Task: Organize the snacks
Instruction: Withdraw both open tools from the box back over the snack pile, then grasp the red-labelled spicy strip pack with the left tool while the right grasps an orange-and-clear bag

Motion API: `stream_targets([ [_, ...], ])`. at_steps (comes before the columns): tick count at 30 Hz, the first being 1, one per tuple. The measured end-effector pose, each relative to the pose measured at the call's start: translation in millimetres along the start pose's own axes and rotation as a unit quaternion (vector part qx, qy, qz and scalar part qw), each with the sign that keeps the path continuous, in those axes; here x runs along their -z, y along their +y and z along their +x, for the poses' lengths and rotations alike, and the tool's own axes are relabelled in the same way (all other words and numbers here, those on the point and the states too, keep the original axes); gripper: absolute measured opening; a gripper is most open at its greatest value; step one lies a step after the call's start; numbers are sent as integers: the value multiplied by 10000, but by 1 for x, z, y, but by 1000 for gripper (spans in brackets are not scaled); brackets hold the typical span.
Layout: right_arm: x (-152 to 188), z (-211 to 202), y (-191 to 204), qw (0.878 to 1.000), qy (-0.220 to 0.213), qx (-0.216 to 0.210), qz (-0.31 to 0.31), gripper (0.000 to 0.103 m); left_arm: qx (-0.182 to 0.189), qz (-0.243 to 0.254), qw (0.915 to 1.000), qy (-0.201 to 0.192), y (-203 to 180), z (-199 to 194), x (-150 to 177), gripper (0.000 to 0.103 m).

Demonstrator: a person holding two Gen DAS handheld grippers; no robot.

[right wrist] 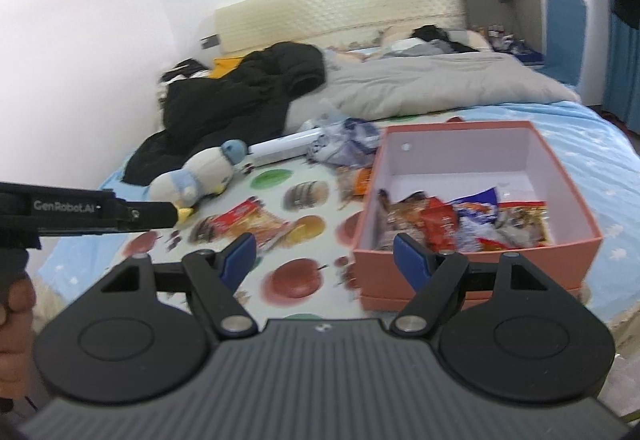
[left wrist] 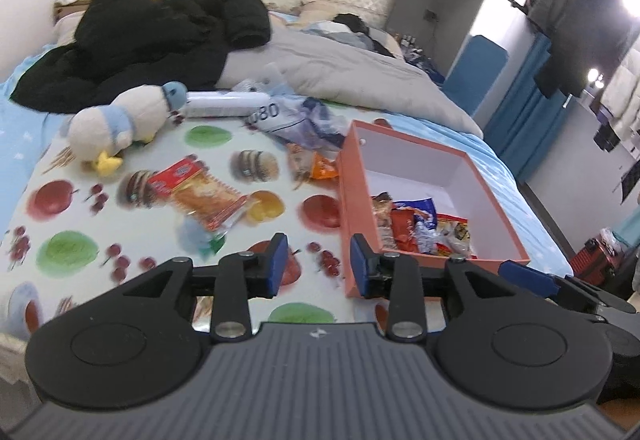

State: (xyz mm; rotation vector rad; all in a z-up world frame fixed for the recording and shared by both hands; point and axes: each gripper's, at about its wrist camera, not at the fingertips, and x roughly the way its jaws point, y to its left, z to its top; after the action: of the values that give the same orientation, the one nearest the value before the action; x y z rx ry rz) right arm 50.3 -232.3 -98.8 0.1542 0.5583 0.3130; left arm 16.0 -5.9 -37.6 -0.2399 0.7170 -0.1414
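Note:
An orange box (left wrist: 347, 199) (right wrist: 476, 264) with white walls sits on a fruit-print cloth (left wrist: 80, 224) on the bed and holds several snack packets (left wrist: 420, 228) (right wrist: 460, 220). A red and clear biscuit pack (left wrist: 200, 195) (right wrist: 256, 220) lies on the cloth to its left. Another orange packet (left wrist: 316, 167) (right wrist: 358, 179) lies by the box's far left corner. My left gripper (left wrist: 319, 266) hangs open over the cloth beside the box's near left corner, nothing between its fingers. My right gripper (right wrist: 326, 254) is open wider, empty, in front of the box's near wall.
A plush duck (left wrist: 120, 123) (right wrist: 196, 179), a white tube (left wrist: 224, 103) and a crumpled blue-white bag (left wrist: 296, 119) (right wrist: 344, 143) lie at the cloth's far edge. A black jacket (left wrist: 140, 39) and grey duvet (left wrist: 344, 75) cover the bed behind. A hand (right wrist: 16, 320) shows at left.

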Motion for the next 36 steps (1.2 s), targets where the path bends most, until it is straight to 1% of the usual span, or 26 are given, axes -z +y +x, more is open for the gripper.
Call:
stream_targets([
  [2, 3, 2, 8, 9999, 38, -88, -72, 77, -55, -35, 10000, -2, 6, -2, 3, 49],
  [4, 6, 3, 17, 9997, 65, -162, -185, 77, -122, -88, 9999, -25, 14, -3, 5, 60],
  [7, 8, 6, 29, 9990, 87, -257, -344, 77, -243, -213, 9995, -37, 25, -3, 4, 71],
  [9, 7, 9, 35, 9987, 90, -290, -412, 77, -280, -286, 9991, -121, 33, -4, 2, 74],
  [13, 3, 17, 43, 9980, 60, -373, -514, 77, -337, -343, 9988, -120, 44, 2, -5, 74],
  [16, -1, 27, 48, 9978, 63, -337, -572, 76, -354, -355, 9987, -86, 52, 11, -10, 74],
  [17, -2, 30, 49, 9976, 73, -334, -599, 73, -359, -365, 9987, -71, 54, 15, -12, 74],
  [19, -4, 39, 52, 9973, 94, -311, -656, 72, -388, -400, 9984, -7, 61, 25, -15, 74],
  [20, -5, 45, 54, 9972, 101, -305, -675, 68, -413, -414, 9983, 32, 64, 31, -17, 74],
  [21, -6, 51, 56, 9972, 108, -289, -685, 62, -434, -423, 9981, 75, 68, 37, -20, 74],
  [22, -6, 57, 57, 9972, 125, -262, -684, 57, -442, -419, 9981, 107, 72, 43, -22, 74],
  [23, -7, 65, 59, 9972, 165, -242, -684, 50, -455, -410, 9980, 124, 76, 49, -24, 74],
  [24, -8, 73, 60, 9971, 207, -257, -692, 47, -480, -422, 9979, 134, 81, 56, -26, 74],
  [27, -11, 96, 68, 9961, 255, -259, -803, 47, -527, -624, 9965, 162, 96, 76, -30, 73],
  [30, -12, 122, 74, 9950, 300, -131, -945, 46, -530, -760, 9952, 330, 113, 103, -31, 73],
  [33, -14, 149, 75, 9942, 345, 121, -1009, 46, -530, -893, 9936, 454, 128, 133, -33, 72],
  [36, -16, 181, 75, 9918, 388, 399, -1152, 46, -477, -1128, 9907, 588, 144, 161, -34, 70],
])
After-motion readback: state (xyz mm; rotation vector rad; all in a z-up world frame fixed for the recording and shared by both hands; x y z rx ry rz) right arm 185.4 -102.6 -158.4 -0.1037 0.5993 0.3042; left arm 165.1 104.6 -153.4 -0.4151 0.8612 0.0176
